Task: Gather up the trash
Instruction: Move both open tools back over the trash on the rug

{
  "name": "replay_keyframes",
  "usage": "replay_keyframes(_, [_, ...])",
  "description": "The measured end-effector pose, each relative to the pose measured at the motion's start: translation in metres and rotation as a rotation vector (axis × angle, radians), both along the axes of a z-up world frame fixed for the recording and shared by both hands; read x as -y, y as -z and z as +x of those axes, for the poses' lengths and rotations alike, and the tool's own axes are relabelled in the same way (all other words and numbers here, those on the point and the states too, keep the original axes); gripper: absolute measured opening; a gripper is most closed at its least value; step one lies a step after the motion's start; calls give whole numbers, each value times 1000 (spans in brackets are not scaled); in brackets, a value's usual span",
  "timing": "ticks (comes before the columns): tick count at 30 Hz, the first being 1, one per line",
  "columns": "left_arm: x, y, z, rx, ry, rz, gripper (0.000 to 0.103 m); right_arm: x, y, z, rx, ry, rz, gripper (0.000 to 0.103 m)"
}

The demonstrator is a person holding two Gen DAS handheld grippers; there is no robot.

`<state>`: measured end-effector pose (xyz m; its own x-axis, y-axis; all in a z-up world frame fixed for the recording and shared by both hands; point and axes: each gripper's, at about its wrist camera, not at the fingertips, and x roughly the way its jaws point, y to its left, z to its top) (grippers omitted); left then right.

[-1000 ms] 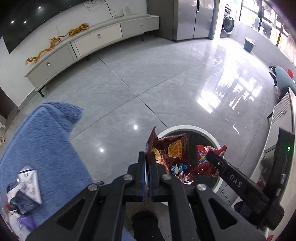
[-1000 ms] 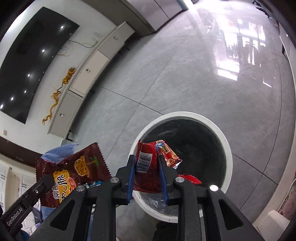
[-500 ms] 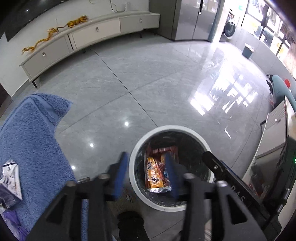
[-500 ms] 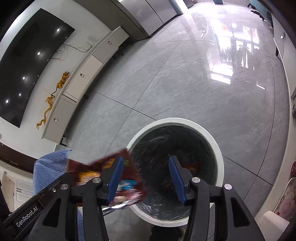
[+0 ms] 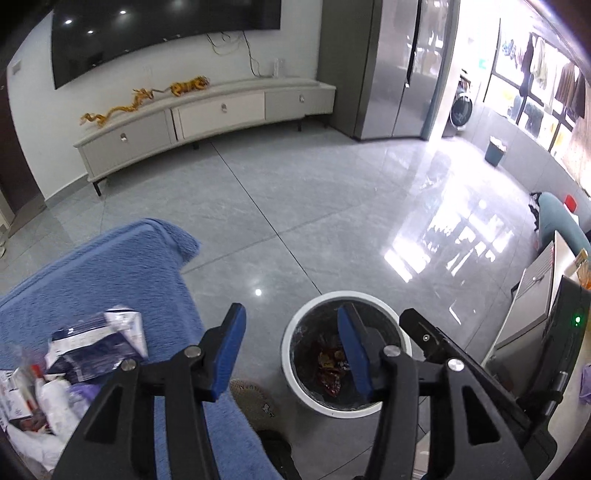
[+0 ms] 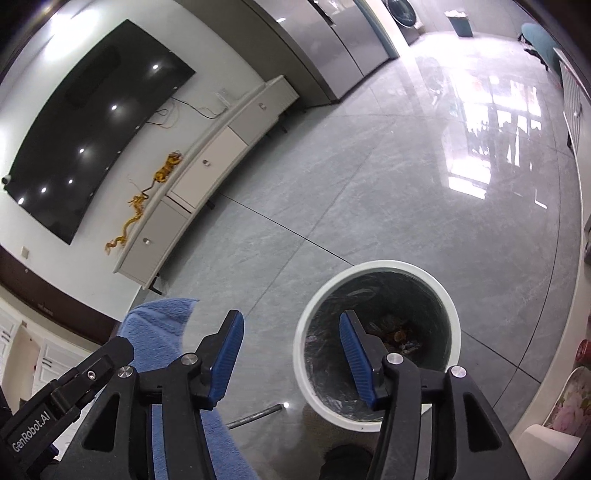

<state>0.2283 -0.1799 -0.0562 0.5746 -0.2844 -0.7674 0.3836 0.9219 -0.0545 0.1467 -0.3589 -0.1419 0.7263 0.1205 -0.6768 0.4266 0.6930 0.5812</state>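
Red and orange snack wrappers (image 5: pixel 330 371) lie at the bottom of the white-rimmed trash bin (image 5: pixel 295 384), which stands on the grey tiled floor (image 5: pixel 295 206) and has a dark liner inside (from the right wrist view the wrappers (image 6: pixel 397 334) show only as a small bright patch deep down). More trash (image 5: pixel 92 345), a crumpled white and dark-blue packet among other scraps, sits on the blue towel (image 5: pixel 110 266) covering the desk, near its left edge, well apart from the bin. The left gripper (image 5: pixel 291 349) hangs above the floor between the towel's near corner and the bin, its blue fingers (image 5: pixel 229 354) spread wide with nothing between them. The right gripper (image 6: pixel 291 350) is likewise above the bin's (image 6: pixel 452 314) near rim, its fingers (image 6: pixel 227 354) spread and bare; the towel (image 6: pixel 159 325) shows to its left. Along the far wall stands a long low cabinet (image 5: pixel 221 114) with an orange dragon figure (image 5: pixel 140 101) on top, under a dark television (image 5: pixel 162 33).
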Motion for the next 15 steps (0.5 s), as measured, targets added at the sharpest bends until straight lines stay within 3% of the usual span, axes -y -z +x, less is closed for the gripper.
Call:
replay_keyframes(7, [-73,-63,-41,106,-63,-98,50,-40,-54,-18,99,-90,-72,53])
replay_keyframes(15, [-171,-115,-96,204,-141,-160,50,-103,-123,-47,250,-240,-153,54])
